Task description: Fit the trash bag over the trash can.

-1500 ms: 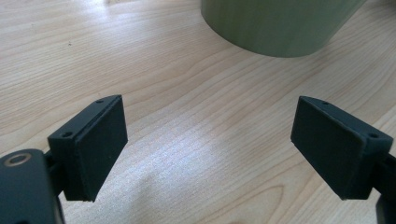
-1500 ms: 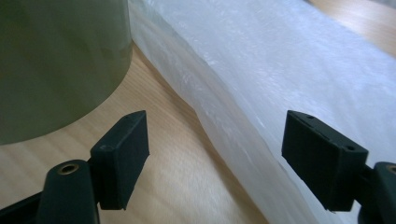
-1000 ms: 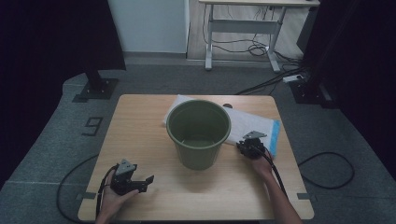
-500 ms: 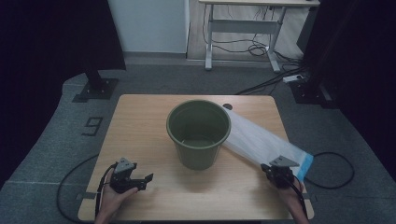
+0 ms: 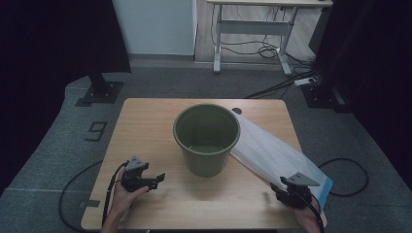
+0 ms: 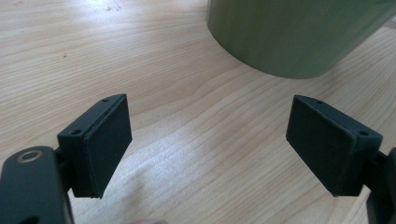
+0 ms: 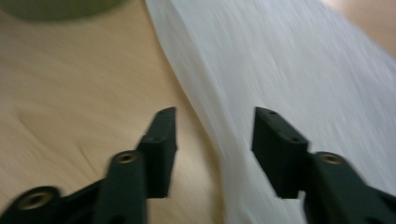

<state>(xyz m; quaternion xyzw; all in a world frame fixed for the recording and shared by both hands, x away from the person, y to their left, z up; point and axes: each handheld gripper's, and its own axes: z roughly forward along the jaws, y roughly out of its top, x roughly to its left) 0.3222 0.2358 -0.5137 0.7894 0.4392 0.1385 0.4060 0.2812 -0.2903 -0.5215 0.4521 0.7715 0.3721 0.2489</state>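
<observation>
A green bucket (image 5: pixel 207 139) stands upright near the centre of the wooden counter (image 5: pixel 145 121), its open mouth facing up. A white plastic bag (image 5: pixel 272 153) lies flat on the counter, running from beside the bucket's right wall toward the near right corner; its far end is tucked behind the bucket and its near end, with a blue strip (image 5: pixel 328 187), reaches the right edge.

The left gripper (image 5: pixel 154 180) rests low over the counter near the near left corner, held in the person's left hand (image 5: pixel 121 199). Its jaws are spread wide with nothing between them. In the left gripper view the jaws frame bare wood, with the bucket's lower wall (image 6: pixel 289 32) ahead and to the right, apart from the jaws.

The right gripper (image 5: pixel 279 190) sits at the near right corner, over the near end of the bag. In the right gripper view, which is blurred, its jaws are parted: the bag's left edge (image 7: pixel 205 116) runs between them, and the jaws do not pinch it. The bucket base (image 7: pixel 60 8) shows at the top left.
</observation>
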